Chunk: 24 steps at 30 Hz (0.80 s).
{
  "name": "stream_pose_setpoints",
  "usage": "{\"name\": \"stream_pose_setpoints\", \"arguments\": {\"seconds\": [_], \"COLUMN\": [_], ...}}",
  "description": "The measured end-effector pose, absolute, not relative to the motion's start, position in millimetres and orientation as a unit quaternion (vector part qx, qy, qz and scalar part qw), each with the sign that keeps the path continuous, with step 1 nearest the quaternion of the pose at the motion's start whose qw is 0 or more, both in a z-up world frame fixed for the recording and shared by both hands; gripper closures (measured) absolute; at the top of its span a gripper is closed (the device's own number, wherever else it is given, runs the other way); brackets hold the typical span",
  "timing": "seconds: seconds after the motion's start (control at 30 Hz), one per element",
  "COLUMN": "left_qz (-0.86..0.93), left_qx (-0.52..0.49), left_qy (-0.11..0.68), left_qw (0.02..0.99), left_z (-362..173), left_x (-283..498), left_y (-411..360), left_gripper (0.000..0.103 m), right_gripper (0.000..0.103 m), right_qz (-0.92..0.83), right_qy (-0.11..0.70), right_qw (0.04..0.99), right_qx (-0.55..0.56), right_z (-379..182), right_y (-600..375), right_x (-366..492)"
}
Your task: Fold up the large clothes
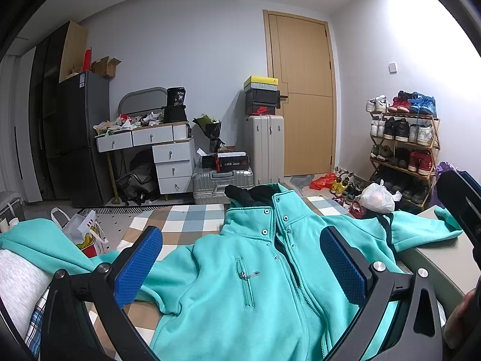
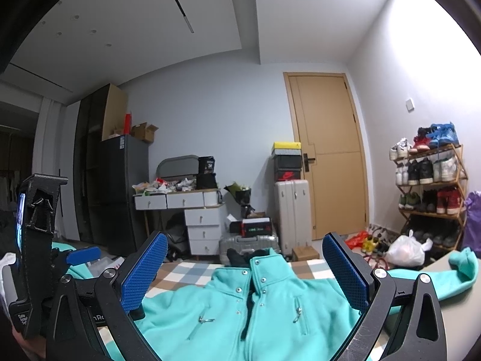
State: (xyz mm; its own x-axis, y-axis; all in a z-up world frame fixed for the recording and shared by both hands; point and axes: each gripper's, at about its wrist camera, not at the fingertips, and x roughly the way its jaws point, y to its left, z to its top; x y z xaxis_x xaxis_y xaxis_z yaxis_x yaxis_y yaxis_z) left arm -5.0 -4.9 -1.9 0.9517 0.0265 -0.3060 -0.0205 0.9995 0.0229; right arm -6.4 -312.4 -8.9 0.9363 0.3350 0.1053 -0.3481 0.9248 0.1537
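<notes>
Teal fleece jacket (image 1: 240, 273) lies front-up across the checked bedspread (image 1: 186, 219), sleeves flung out to both sides, one cuff (image 2: 463, 267) reaching the pale tabletop (image 2: 457, 303). You see soft, matte fabric, a stand-up collar with metal snaps, a dark lining, and zipped chest pockets with shiny pulls. Your left gripper (image 1: 240, 267) hovers over the chest, fingers spread wide, blue textured pads (image 1: 342, 267) holding nothing. Your right gripper (image 2: 245, 273) is likewise wide open and empty above it.
</notes>
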Motion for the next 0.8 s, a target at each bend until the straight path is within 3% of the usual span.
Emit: {"name": "stream_pose_setpoints", "arguments": {"seconds": [0.8], "left_qz": [0.013], "left_qx": [0.012], "left_qy": [0.157], "left_qw": [0.988], "left_z": [-1.9], "left_x": [-6.6], "left_y": [-4.0], "left_gripper": [0.001], "right_gripper": [0.0], "right_qz": [0.177], "right_qy": [-0.041], "right_qw": [0.98], "right_qx": [0.087], "right_z": [-10.8], "right_y": [-312.2], "right_x": [-7.6]}}
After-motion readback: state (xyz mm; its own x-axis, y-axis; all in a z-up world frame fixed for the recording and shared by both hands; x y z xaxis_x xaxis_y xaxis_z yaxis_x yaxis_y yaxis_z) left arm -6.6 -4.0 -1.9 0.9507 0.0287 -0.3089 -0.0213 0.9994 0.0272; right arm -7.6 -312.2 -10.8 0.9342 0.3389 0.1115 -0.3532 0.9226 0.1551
